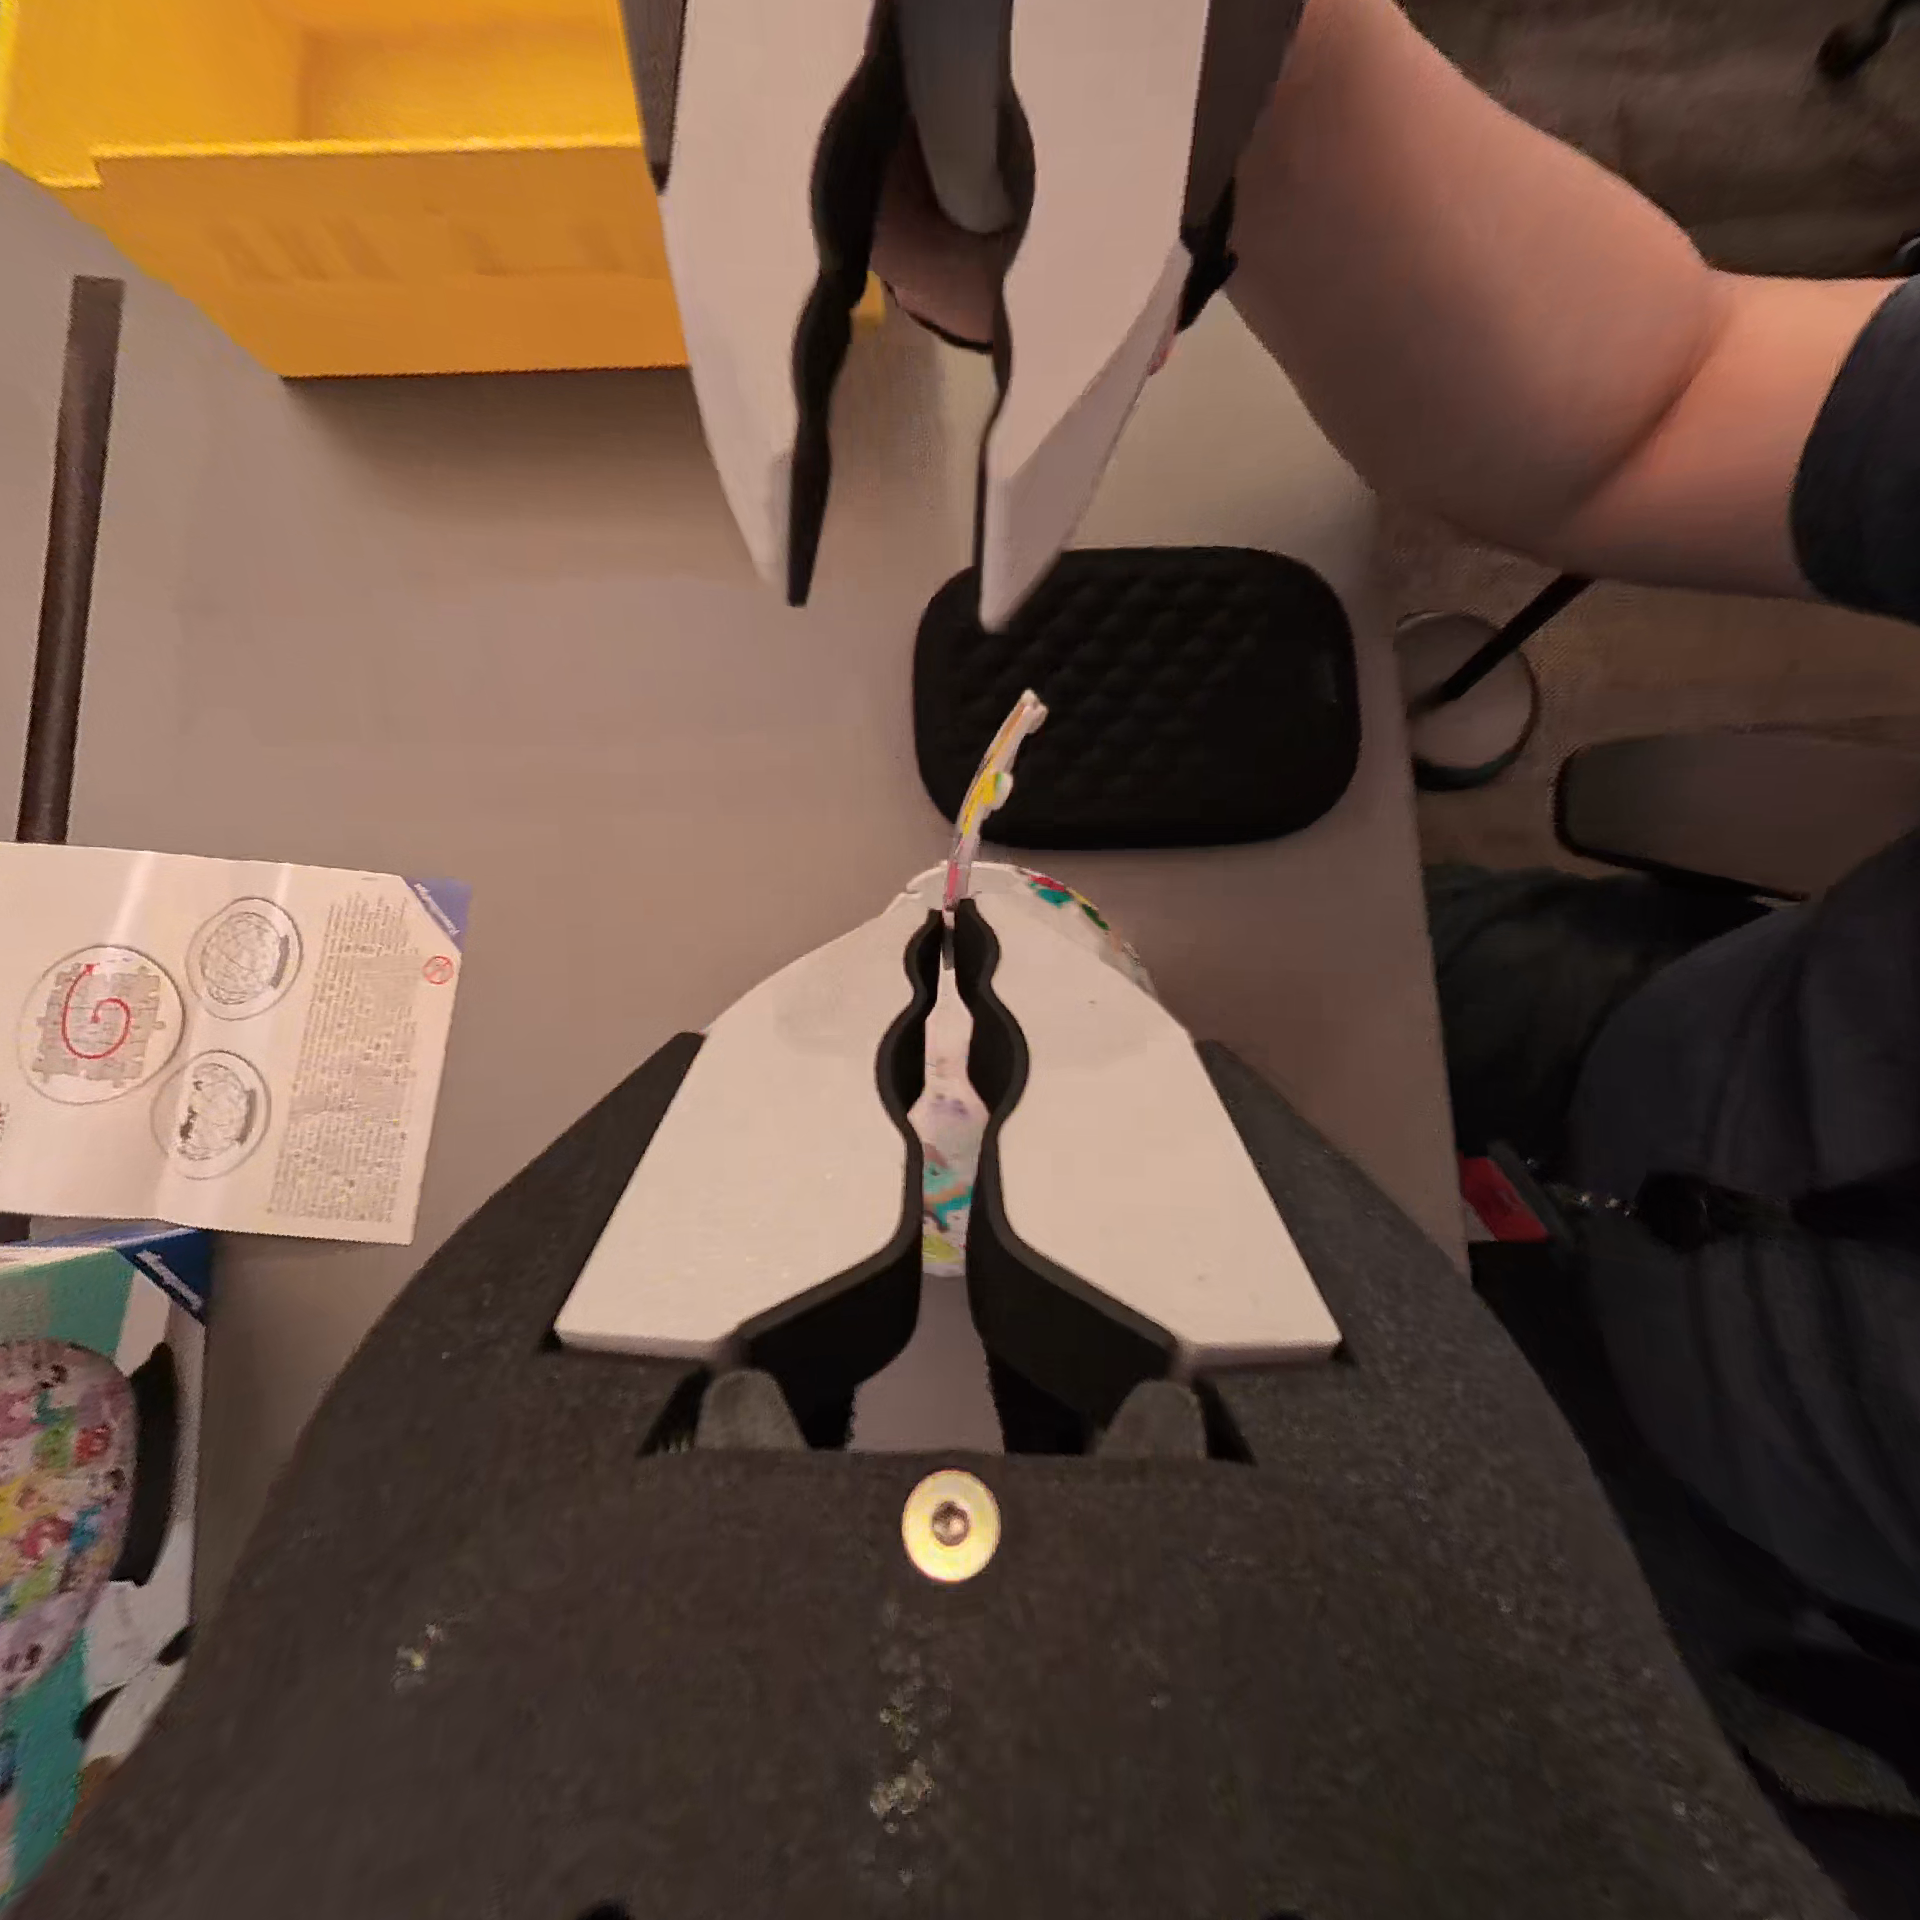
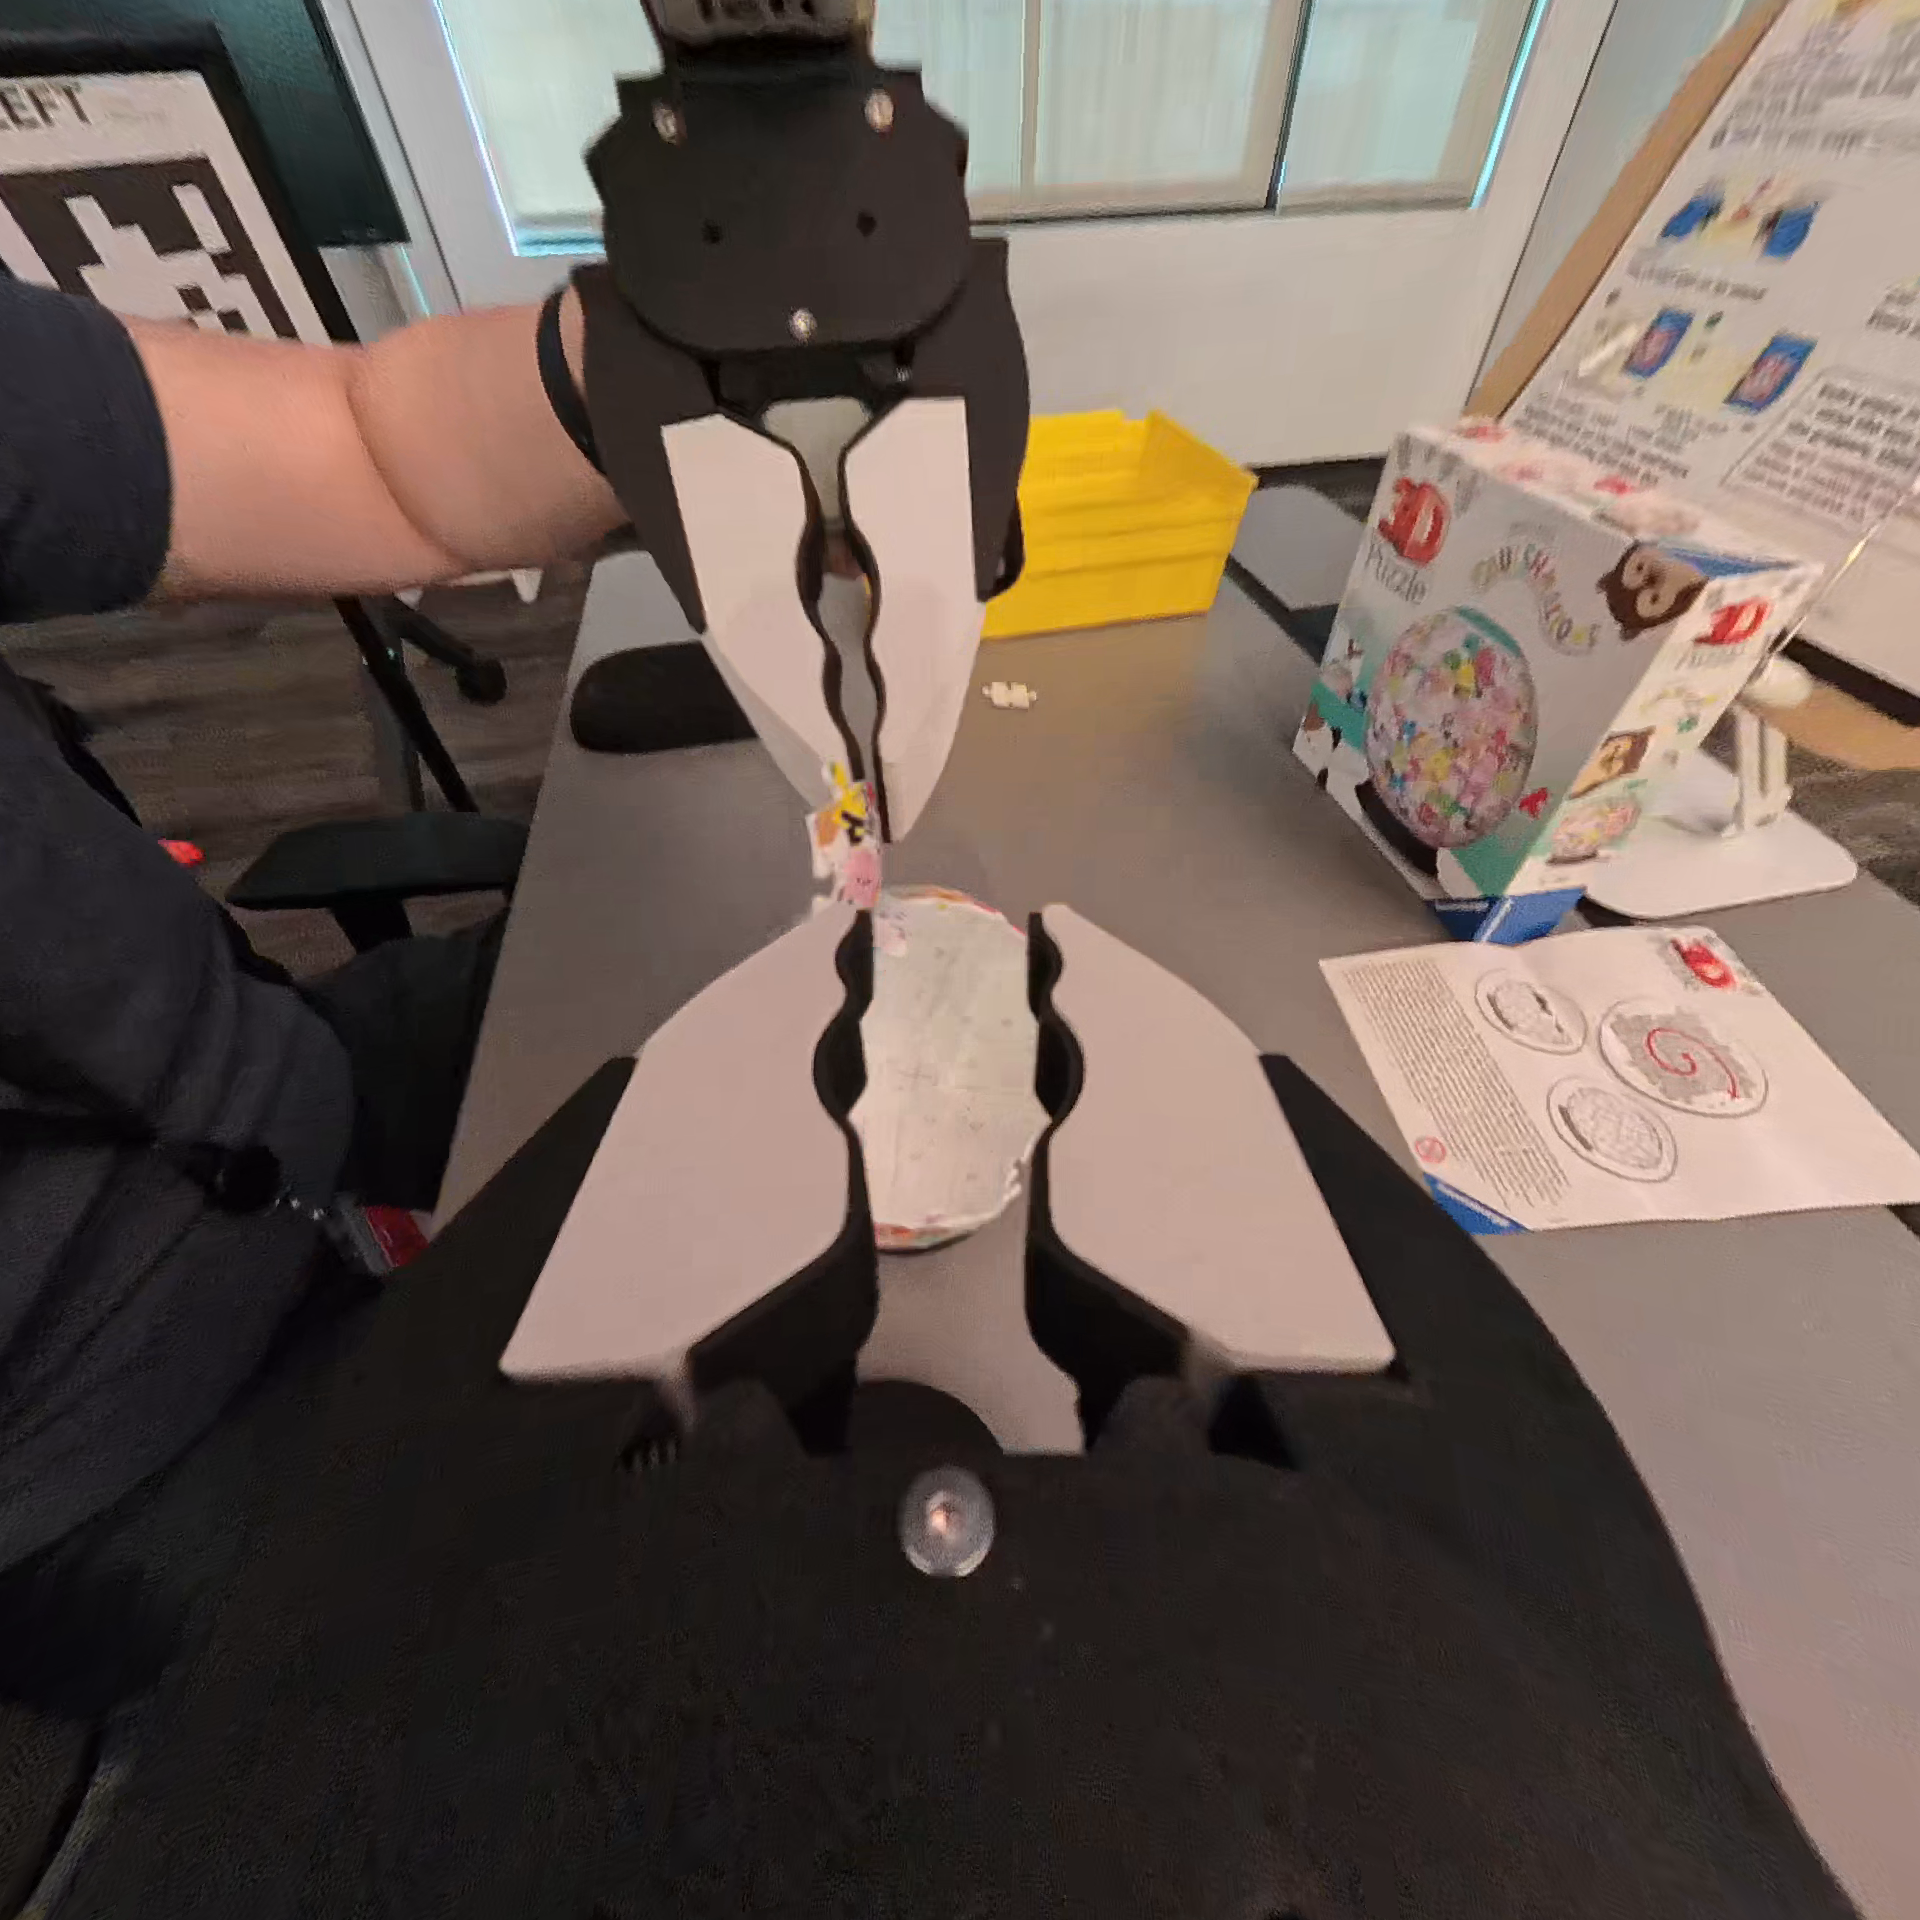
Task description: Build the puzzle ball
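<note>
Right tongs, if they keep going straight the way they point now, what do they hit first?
Most likely the colourful puzzle strip pinched in the shut left tongs, which face the open right tongs almost tip to tip. The half-built ball sits lower, between the right fingers. Depth is hard to judge.

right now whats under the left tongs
Under the left tongs, which pinch a strip of puzzle pieces, sits the half-built puzzle ball on the grey table. The fingers cover most of it; its contact with the table is hidden.
</note>
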Demonstrator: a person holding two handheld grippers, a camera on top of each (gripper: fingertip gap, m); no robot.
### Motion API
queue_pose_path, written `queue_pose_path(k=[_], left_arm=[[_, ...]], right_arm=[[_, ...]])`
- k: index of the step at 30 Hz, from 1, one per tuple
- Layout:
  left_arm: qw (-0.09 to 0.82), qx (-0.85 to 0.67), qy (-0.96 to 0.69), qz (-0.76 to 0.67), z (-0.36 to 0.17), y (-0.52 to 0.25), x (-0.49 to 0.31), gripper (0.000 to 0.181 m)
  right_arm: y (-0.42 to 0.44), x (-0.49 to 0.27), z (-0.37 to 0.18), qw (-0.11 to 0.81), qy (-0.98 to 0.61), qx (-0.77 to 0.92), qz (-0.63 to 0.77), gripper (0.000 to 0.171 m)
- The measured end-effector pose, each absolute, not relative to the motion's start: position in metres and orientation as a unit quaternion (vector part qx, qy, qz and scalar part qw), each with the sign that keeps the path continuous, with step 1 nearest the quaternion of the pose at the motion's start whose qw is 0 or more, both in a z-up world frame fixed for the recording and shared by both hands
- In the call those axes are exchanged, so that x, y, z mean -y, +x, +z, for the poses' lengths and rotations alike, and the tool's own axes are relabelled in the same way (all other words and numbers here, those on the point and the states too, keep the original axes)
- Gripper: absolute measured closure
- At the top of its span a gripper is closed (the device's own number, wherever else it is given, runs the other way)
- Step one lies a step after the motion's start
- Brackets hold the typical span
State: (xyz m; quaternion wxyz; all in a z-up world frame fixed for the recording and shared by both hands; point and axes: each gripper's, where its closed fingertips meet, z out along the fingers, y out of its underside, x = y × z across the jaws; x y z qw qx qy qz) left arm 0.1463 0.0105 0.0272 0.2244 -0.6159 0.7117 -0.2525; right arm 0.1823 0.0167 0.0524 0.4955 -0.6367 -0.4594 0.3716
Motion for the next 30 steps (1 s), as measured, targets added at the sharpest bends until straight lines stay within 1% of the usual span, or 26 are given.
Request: queue_pose_path(k=[1,2,5,9,18,22,27,30], left_arm=[[0.217,-0.711,-0.62,-0.251,0.024,0.151,-0.015,0.179],[0.204,-0.71,-0.624,-0.254,0.02,0.154,-0.019,0.179],[0.184,-0.709,-0.632,-0.253,0.011,0.162,-0.035,0.179],[0.174,-0.694,-0.646,-0.268,0.005,0.169,-0.052,0.179],[0.13,-0.644,-0.692,-0.298,-0.012,0.174,-0.072,0.179],[0.13,-0.632,-0.698,-0.31,-0.012,0.178,-0.075,0.179],[0.132,-0.625,-0.705,-0.309,-0.013,0.176,-0.078,0.179],[0.137,-0.621,-0.706,-0.313,-0.011,0.176,-0.078,0.179]], right_arm=[[0.183,-0.022,0.047,0.486,-0.64,0.462,0.374,0.136],[0.184,-0.026,0.045,0.486,-0.636,0.463,0.381,0.136],[0.188,-0.035,0.046,0.486,-0.617,0.46,0.413,0.14],[0.195,-0.053,0.04,0.475,-0.628,0.451,0.42,0.141],[0.196,-0.074,0.015,0.495,-0.67,0.392,0.39,0.141],[0.196,-0.081,0.0,0.483,-0.697,0.382,0.367,0.141],[0.197,-0.081,0.005,0.486,-0.69,0.362,0.395,0.148],[0.197,-0.082,-0.002,0.475,-0.7,0.363,0.39,0.146]])
